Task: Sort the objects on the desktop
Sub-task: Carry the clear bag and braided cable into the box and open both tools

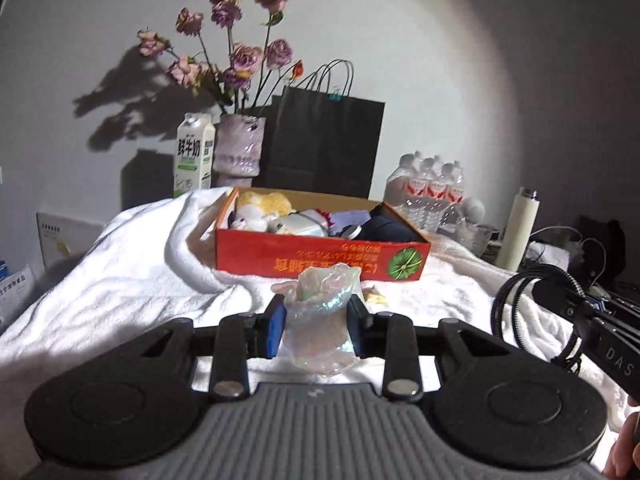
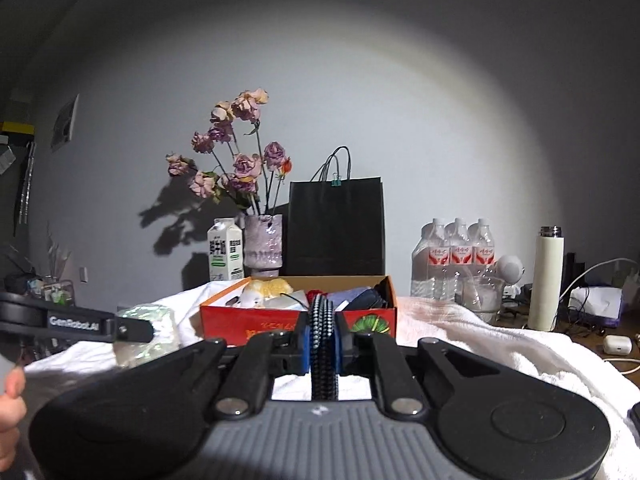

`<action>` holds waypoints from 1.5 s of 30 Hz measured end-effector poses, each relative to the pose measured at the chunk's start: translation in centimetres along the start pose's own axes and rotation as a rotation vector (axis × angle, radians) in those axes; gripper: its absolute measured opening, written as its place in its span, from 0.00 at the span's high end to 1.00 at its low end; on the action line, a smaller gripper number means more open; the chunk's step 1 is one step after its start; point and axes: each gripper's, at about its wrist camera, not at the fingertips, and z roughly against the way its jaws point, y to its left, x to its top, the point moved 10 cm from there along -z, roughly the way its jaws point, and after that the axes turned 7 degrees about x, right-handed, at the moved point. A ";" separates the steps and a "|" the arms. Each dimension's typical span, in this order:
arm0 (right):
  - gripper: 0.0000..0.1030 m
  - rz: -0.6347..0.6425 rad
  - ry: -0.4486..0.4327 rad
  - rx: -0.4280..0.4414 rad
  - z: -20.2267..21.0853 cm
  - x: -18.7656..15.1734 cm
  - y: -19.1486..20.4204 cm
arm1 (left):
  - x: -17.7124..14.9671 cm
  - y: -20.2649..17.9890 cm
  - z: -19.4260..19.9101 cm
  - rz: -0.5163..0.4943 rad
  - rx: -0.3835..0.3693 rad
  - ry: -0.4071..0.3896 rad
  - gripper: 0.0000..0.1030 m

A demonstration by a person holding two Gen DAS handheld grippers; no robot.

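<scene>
White fluffy blanket (image 1: pixel 120 280) covers the tabletop, grey wall behind, spotlit. Red cardboard box (image 1: pixel 320 256) sits open mid-blanket, print on its front upside down, already holding a yellow-white plush toy (image 1: pixel 262 206), a dark blue folded item (image 1: pixel 386 226) and other small things too cluttered to name. Behind the box: milk carton (image 1: pixel 195 156), lilac vase (image 1: pixel 239 146) with dried purple roses (image 1: pixel 240 56), black paper bag (image 1: pixel 326 140) with a clip on its handles. Right of the box: shrink-wrapped pack of water bottles (image 1: pixel 430 188), cream thermos (image 1: pixel 520 230), tangled cables and a white earbud case (image 2: pixel 617 345) at the far right edge.

Left tool (image 1: pixel 318 318) is partly closed, pads pressing on an iridescent crinkly plastic wrapper (image 1: pixel 320 312), held upright above the blanket just in front of the box. Right tool (image 2: pixel 322 338) is nearly closed, clamped on a black-and-white braided cable (image 2: pixel 322 348) running vertically between its blue pads; the cable's loop shows from the left wrist view. Right tool also sits just short of the box front. Both tools side by side, apart. A bare hand (image 2: pixel 10 412) shows at the left edge of the right wrist view.
</scene>
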 end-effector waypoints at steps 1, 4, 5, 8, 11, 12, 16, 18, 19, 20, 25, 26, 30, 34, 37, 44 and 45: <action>0.91 0.006 -0.003 0.002 0.0 0.2 0.0 | 0.2 -0.1 -0.1 -0.002 -0.004 -0.002 0.68; 0.91 -0.016 -0.002 0.049 -0.8 1.0 -0.2 | 1.4 -0.3 -1.1 0.003 -0.065 0.009 0.68; 0.91 -0.030 0.005 0.074 -1.2 1.3 -0.4 | 2.1 -0.2 -1.8 0.008 -0.100 0.028 0.68; 0.91 -0.036 0.000 0.116 -3.2 3.3 -1.4 | 5.4 0.8 -4.1 0.023 -0.149 0.039 0.68; 0.91 -0.031 -0.006 0.126 -6.4 5.8 -3.1 | 9.1 1.8 -7.6 0.025 -0.136 0.045 0.68; 0.91 -0.034 -0.013 0.126 -7.7 6.8 -3.7 | 10.2 1.9 -9.3 0.017 -0.131 0.062 0.68; 0.91 -0.044 0.038 0.125 -15.5 10.2 -5.7 | 13.3 1.8 -16.4 -0.015 -0.083 0.113 0.68; 0.91 -0.057 0.077 0.124 -20.0 11.3 -6.3 | 14.1 1.5 -20.4 -0.049 -0.041 0.139 0.68; 0.91 -0.041 0.090 0.122 -22.3 11.8 -6.3 | 14.4 1.4 -22.4 -0.048 -0.031 0.157 0.68; 0.91 -0.015 0.101 0.109 -24.5 12.2 -6.3 | 14.5 1.4 -24.4 -0.031 -0.030 0.184 0.68; 0.91 0.092 0.188 0.033 -34.4 11.5 -7.0 | 14.8 1.1 -32.3 0.010 -0.024 0.247 0.69; 0.91 0.144 0.189 0.029 -35.9 11.2 -7.0 | 14.9 1.0 -33.4 0.007 -0.014 0.244 0.69; 0.91 0.364 0.254 -0.044 -41.7 8.8 -7.8 | 15.0 0.9 -37.8 0.018 0.018 0.280 0.66; 0.87 0.380 0.359 0.014 -45.1 4.6 -8.0 | 14.2 0.5 -40.5 0.009 0.041 0.305 0.49; 0.70 0.259 0.478 0.078 -46.3 1.3 -8.3 | 13.9 0.4 -41.0 0.009 0.036 0.308 0.24; 0.20 -0.267 0.427 0.241 -44.1 3.5 -11.4 | 14.7 1.5 -39.8 0.038 0.066 0.272 0.15; 0.20 -0.308 0.433 0.249 -43.8 3.9 -11.8 | 14.8 1.7 -39.4 0.033 0.081 0.271 0.13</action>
